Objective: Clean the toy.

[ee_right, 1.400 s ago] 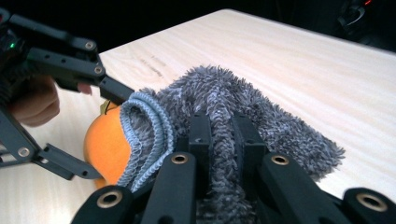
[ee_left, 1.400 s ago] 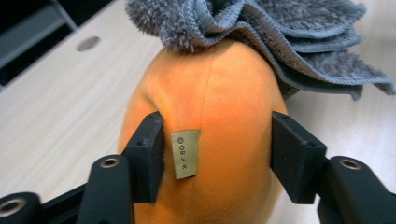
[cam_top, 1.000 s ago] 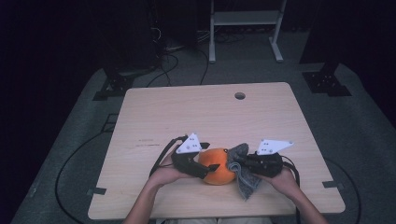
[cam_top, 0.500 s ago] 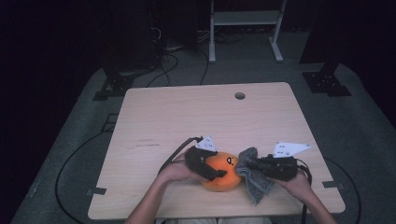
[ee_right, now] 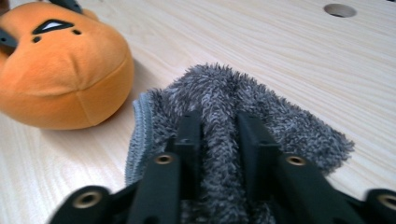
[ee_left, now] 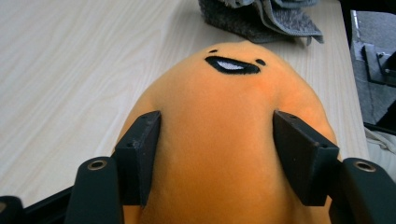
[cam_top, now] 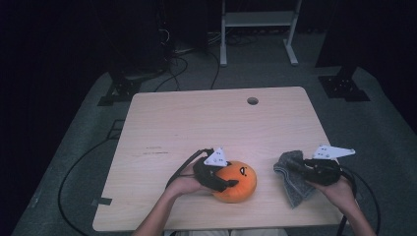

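Since the earlier frame the right tool (cam_top: 301, 167) has carried the fuzzy grey cloth (cam_top: 293, 183) sideways, away from the round orange plush toy (cam_top: 237, 181), and the two now lie apart near the front edge of the light wooden surface (cam_top: 196, 123). The left tool (cam_top: 223, 183) has just been closing and now clamps the toy's sides, probably to steady it. The right tool's jaws have just been opening, yet a ridge of cloth is still pinched between them. No brand or readable writing shows; the toy bears only a stitched face.
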A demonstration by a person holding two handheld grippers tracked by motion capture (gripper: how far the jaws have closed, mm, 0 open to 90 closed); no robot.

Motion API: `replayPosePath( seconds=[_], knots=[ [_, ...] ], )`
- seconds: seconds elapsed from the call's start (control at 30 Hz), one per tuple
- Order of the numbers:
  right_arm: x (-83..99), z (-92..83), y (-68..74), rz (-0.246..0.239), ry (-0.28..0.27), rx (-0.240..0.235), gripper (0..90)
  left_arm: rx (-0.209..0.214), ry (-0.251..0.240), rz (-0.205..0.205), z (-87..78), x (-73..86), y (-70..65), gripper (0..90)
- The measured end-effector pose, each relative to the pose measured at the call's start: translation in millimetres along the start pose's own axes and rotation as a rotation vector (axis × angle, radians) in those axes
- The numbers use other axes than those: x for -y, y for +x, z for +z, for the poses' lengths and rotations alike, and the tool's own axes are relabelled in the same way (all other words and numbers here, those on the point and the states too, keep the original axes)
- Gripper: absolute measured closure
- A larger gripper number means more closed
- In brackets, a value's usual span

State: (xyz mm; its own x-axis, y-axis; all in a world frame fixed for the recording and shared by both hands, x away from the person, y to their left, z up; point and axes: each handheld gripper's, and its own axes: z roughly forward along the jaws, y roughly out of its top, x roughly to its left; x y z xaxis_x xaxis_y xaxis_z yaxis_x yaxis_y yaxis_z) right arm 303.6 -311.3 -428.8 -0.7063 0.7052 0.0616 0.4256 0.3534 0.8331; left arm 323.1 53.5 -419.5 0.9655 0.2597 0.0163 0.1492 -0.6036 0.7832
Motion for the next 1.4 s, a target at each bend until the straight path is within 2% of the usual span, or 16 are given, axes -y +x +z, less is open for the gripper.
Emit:
replayPosePath(
  seconds=[0.07, 0.13, 0.2, 0.33, 0.43, 0.7, 0.77, 0.8, 0.87, 0.97, 1.0, 1.1, 1.13, 1.2, 1.4],
  knots=[
    [2.5, -1.3, -3.3, 0.032, -0.021, -0.019, 62.9, -0.011, -0.017, 0.003, -1.2, -2.3, -1.9, 39.8],
    [3.2, -2.4, -5.1, 0.042, -0.038, -0.019, 60.4, -0.013, -0.032, 0.006, -3.1, -5.2, -3.1, 43.6],
    [2.3, -3.5, -6.8, 0.062, -0.058, -0.039, 56.7, -0.015, -0.022, 0.013, -3.0, -7.4, -4.1, 46.6],
    [-0.7, -7.6, -7.1, 0.08, -0.108, -0.059, 53.2, -0.011, -0.029, 0.013, -5.0, -10.8, -5.3, 49.9],
    [-1.3, -6.8, -5.6, 0.072, -0.101, -0.045, 51.5, -0.03, -0.038, 0.008, -6.3, -12.5, -3.1, 50.1],
    [-0.4, -3.9, -5.0, 0.067, -0.1, -0.042, 49.8, -0.183, -0.034, 0.007, -11.4, -20.8, 25.5, 49.4],
    [-0.1, -3.2, -5.1, 0.066, -0.098, -0.042, 49.5, -0.2, -0.04, -0.003, -11.8, -20.9, 30.1, 49.1],
    [0.3, -1.3, -4.1, 0.065, -0.093, -0.044, 48.6, -0.236, -0.046, -0.021, -12.1, -21.0, 38.6, 48.9],
    [-0.4, 0.2, -2.7, 0.058, -0.085, -0.042, 48.4, -0.258, -0.046, -0.032, -11.4, -20.2, 44.6, 48.1],
    [-1.3, 1.8, -1.1, 0.053, -0.084, -0.046, 47.6, -0.261, -0.039, -0.044, -8.7, -17.5, 48.4, 46.4],
    [-1.4, 2.2, -0.8, 0.051, -0.083, -0.047, 47.3, -0.253, -0.017, -0.053, -4.8, -12.7, 51.6, 45.0],
    [-1.6, 1.9, -0.1, 0.046, -0.085, -0.046, 46.7, -0.236, -0.037, -0.075, -4.7, -9.0, 53.4, 37.9],
    [-1.8, 0.4, 0.8, 0.044, -0.093, -0.045, 46.1, -0.235, -0.038, -0.071, -7.3, -8.7, 52.9, 35.1],
    [-1.9, -1.1, 1.3, 0.048, -0.096, -0.048, 45.9, -0.244, -0.046, -0.098, -10.3, -9.1, 52.2, 28.4],
    [-3.7, -3.9, 3.2, 0.039, -0.105, -0.042, 44.8, -0.256, -0.061, -0.121, -22.8, -8.1, 50.6, 21.5]
  ],
)
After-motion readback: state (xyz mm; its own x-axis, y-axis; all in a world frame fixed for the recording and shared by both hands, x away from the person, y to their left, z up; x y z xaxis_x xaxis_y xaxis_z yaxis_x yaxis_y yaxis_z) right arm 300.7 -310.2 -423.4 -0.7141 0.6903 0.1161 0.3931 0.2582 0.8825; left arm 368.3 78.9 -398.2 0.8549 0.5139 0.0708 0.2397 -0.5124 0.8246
